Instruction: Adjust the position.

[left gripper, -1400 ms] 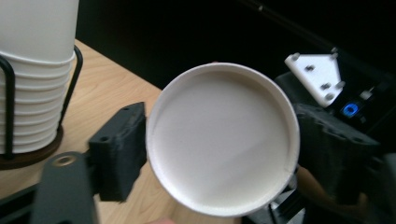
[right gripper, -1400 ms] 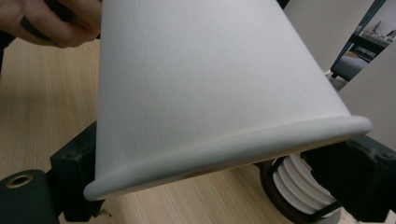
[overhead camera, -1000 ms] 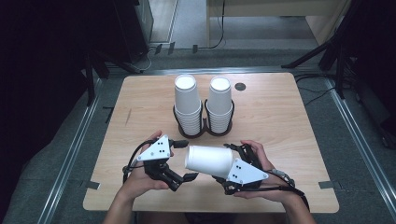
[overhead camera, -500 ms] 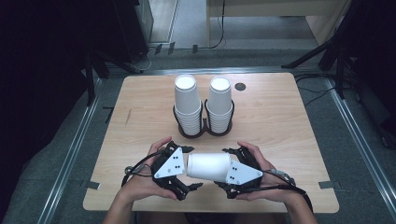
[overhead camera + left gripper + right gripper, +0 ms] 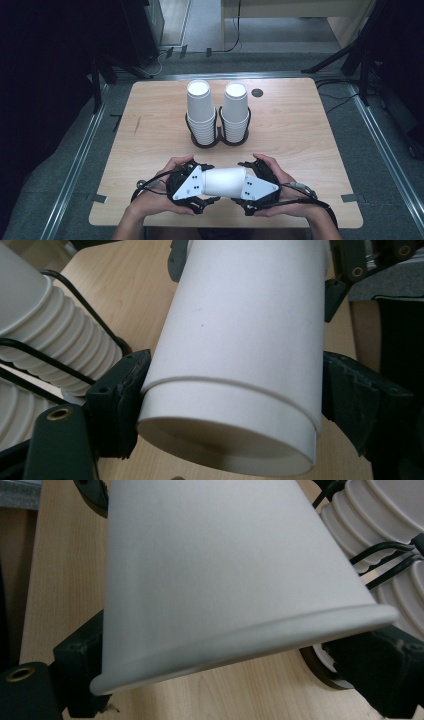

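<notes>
We see both grippers clamped on nested cups (image 5: 224, 181) lying sideways — left gripper (image 5: 192, 184) on the base end, right gripper (image 5: 254, 187) at the rim.

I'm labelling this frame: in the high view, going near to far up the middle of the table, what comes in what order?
Paper cup held sideways between the two grippers → bare tabletop → black wire holder with two cup stacks → small dark round spot near the far edge.
</notes>
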`<action>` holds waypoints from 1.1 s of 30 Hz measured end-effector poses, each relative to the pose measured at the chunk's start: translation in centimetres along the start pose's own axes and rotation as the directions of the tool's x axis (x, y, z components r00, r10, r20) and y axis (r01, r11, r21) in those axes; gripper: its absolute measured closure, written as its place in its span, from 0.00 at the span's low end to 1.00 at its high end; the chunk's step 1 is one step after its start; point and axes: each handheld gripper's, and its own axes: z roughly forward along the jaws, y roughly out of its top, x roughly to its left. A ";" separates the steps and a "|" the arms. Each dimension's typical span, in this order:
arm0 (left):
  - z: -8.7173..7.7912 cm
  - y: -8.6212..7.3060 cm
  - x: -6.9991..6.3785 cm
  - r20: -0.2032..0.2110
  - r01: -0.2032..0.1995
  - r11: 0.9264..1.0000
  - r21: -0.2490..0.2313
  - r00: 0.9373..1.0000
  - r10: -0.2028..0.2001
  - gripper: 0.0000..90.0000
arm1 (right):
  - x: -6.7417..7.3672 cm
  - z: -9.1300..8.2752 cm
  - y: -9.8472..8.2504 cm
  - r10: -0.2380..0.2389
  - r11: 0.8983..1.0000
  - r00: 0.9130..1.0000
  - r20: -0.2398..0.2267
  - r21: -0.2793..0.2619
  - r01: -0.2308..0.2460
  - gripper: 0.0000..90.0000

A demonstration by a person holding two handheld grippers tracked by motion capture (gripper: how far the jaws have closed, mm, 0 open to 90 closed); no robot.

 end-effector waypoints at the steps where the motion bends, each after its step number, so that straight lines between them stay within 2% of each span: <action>1: 0.0 -0.1 0.0 0.008 0.001 1.000 0.000 1.000 -0.001 0.22 | 0.0 0.0 0.0 -0.005 1.000 1.000 -0.005 -0.001 0.005 0.09; 6: -0.2 0.0 0.0 0.047 -0.006 1.000 -0.013 0.999 0.007 0.26 | 0.0 0.0 -0.4 -0.002 1.000 1.000 -0.030 0.007 0.002 0.08; 9: -0.3 0.0 0.1 0.057 -0.003 1.000 -0.021 0.998 0.005 0.27 | -0.2 -0.2 -0.6 -0.002 1.000 0.999 -0.034 -0.001 0.002 0.07; 11: -0.5 -0.2 0.3 0.075 0.011 0.999 -0.052 0.997 -0.007 0.28 | -0.4 -0.4 -0.7 0.013 1.000 0.999 -0.046 -0.023 -0.014 0.06; 13: -0.7 -0.3 0.5 0.076 0.017 0.998 -0.063 0.997 -0.012 0.28 | -0.5 -0.5 -0.7 0.027 0.999 0.999 -0.045 -0.030 -0.028 0.06; 15: -1.2 -0.8 1.1 0.080 0.058 0.991 -0.119 0.996 -0.049 0.28 | -1.0 -0.9 -1.1 0.068 0.996 0.997 -0.028 -0.061 -0.070 0.05; 16: -1.2 -0.8 1.1 0.080 0.058 0.991 -0.119 0.996 -0.049 0.28 | -1.0 -0.9 -1.1 0.068 0.996 0.997 -0.028 -0.061 -0.070 0.05; 18: -1.8 -1.3 1.8 0.072 0.108 0.974 -0.201 0.993 -0.095 0.28 | -1.6 -1.4 -1.3 0.126 0.987 0.992 -0.019 -0.098 -0.128 0.05; 19: -2.0 -1.5 1.9 0.070 0.122 0.967 -0.225 0.992 -0.109 0.28 | -1.8 -1.6 -1.4 0.156 0.981 0.988 -0.019 -0.115 -0.157 0.05; 21: -2.2 -2.0 2.4 0.065 0.178 0.936 -0.304 0.984 -0.166 0.28 | -2.2 -1.8 -1.3 0.197 0.970 0.980 -0.020 -0.142 -0.198 0.04; 23: -2.3 -2.4 2.7 0.056 0.210 0.909 -0.360 0.977 -0.204 0.28 | -2.4 -1.8 -1.2 0.245 0.957 0.969 -0.017 -0.157 -0.245 0.03; 24: -2.3 -2.4 2.7 0.056 0.210 0.909 -0.360 0.977 -0.204 0.28 | -2.4 -1.8 -1.2 0.245 0.957 0.969 -0.017 -0.157 -0.245 0.03; 25: -2.5 -2.9 3.1 0.055 0.247 0.875 -0.417 0.968 -0.247 0.28 | -2.6 -1.7 -1.1 0.290 0.942 0.957 -0.013 -0.174 -0.288 0.02; 26: -2.5 -3.1 3.2 0.055 0.258 0.860 -0.440 0.964 -0.261 0.28 | -2.7 -1.6 -1.0 0.314 0.933 0.949 -0.010 -0.181 -0.310 0.02; 27: -2.5 -3.1 3.2 0.055 0.258 0.860 -0.440 0.964 -0.261 0.28 | -2.7 -1.6 -1.0 0.314 0.933 0.949 -0.010 -0.181 -0.310 0.02; 28: -2.5 -3.4 3.5 0.064 0.280 0.832 -0.479 0.956 -0.285 0.28 | -2.8 -1.5 -0.9 0.355 0.913 0.935 -0.018 -0.206 -0.351 0.01; 29: -2.5 -3.4 3.5 0.064 0.280 0.832 -0.479 0.956 -0.285 0.28 | -2.8 -1.5 -0.9 0.355 0.913 0.935 -0.018 -0.206 -0.351 0.01; 30: -2.4 -3.6 3.6 0.078 0.300 0.810 -0.504 0.950 -0.303 0.28 | -2.9 -1.3 -0.6 0.406 0.887 0.914 -0.021 -0.232 -0.400 0.01; 32: -2.1 -3.7 3.6 0.083 0.307 0.801 -0.515 0.947 -0.309 0.28 | -3.0 -1.1 -0.4 0.455 0.858 0.890 -0.029 -0.254 -0.447 0.01; 33: -2.0 -3.7 3.5 0.083 0.308 0.798 -0.518 0.947 -0.312 0.28 | -3.1 -1.0 -0.2 0.479 0.842 0.877 -0.036 -0.265 -0.470 0.01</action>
